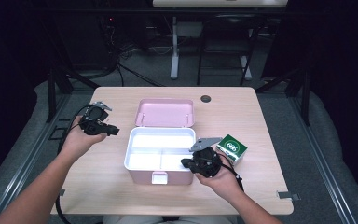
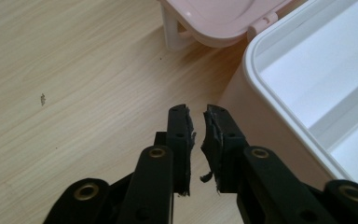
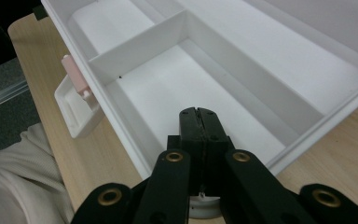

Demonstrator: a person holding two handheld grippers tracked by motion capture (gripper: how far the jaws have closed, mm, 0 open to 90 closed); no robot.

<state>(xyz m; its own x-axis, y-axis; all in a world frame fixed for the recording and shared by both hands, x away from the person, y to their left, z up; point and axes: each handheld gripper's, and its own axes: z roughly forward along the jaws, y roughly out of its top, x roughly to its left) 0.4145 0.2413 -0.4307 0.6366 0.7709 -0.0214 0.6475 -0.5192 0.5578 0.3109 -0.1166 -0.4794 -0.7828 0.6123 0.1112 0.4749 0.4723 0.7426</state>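
A pink box (image 1: 140,173) with a white divided inside stands open in the middle of the table, its lid (image 1: 165,113) leaning back behind it. My left gripper (image 1: 113,130) is left of the box over bare wood; its jaws stand a little apart (image 2: 196,112) with nothing between them, beside the box's white rim (image 2: 279,107). My right gripper (image 1: 186,163) is at the box's front right corner. Its jaws are pressed together (image 3: 198,112), with nothing held, and hover over the small front compartment (image 3: 168,79). A pink latch (image 3: 74,77) sits on the front wall.
A small green and white carton (image 1: 232,148) lies just right of the right hand. A dark round grommet (image 1: 206,98) sits in the table near its far edge. Bare wood (image 2: 74,93) stretches left of the box. Table legs and cables stand beyond the table.
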